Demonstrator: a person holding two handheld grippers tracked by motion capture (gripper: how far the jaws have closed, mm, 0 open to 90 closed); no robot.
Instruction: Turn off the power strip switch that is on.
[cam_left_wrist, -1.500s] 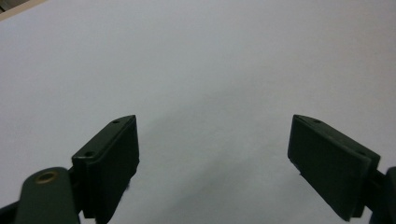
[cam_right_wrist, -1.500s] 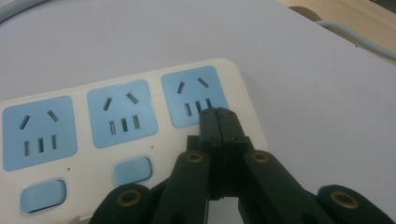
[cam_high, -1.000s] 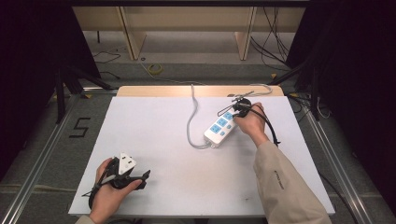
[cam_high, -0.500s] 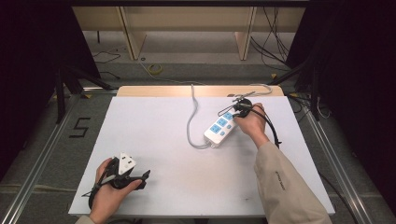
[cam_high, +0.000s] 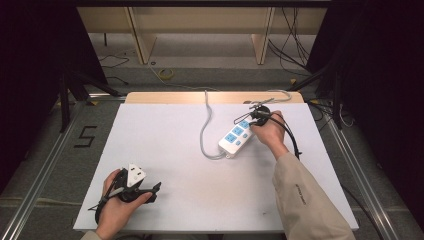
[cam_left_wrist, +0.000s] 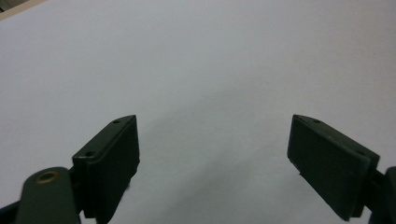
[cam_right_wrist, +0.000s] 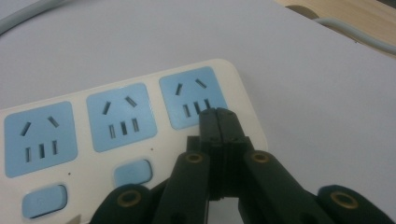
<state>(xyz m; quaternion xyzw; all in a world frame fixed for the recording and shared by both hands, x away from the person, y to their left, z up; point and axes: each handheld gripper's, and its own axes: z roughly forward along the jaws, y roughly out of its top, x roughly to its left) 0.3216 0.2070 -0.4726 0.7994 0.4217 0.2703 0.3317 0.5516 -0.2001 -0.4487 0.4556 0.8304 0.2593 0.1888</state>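
I have my right gripper (cam_right_wrist: 219, 114) pressed together with nothing between its jaws, the tips resting at the edge of the end socket of the power strip (cam_high: 236, 137), apparently over the button below it, though the jaws hide that spot. The strip lies on the white table (cam_high: 175, 150) at about two o'clock from centre, tilted so its far end points toward one o'clock, with its grey cord (cam_high: 204, 130) looping off toward twelve. My left gripper (cam_left_wrist: 212, 158) sits well apart at about seven o'clock, jaws spread wide over bare tabletop, holding nothing. I judge the strip to be a light, rigid shell of smooth cream plastic with rounded corners, three pale blue socket faces and small blue rocker buttons (cam_right_wrist: 133, 172) along one long edge. It looks slippery on the matte table, so a sideways push would likely skate it. The buttons should give under a straight downward press with closed tips. If I had to lift it, I would pinch across the narrow width near the middle. The cord is stiff and may drag it.
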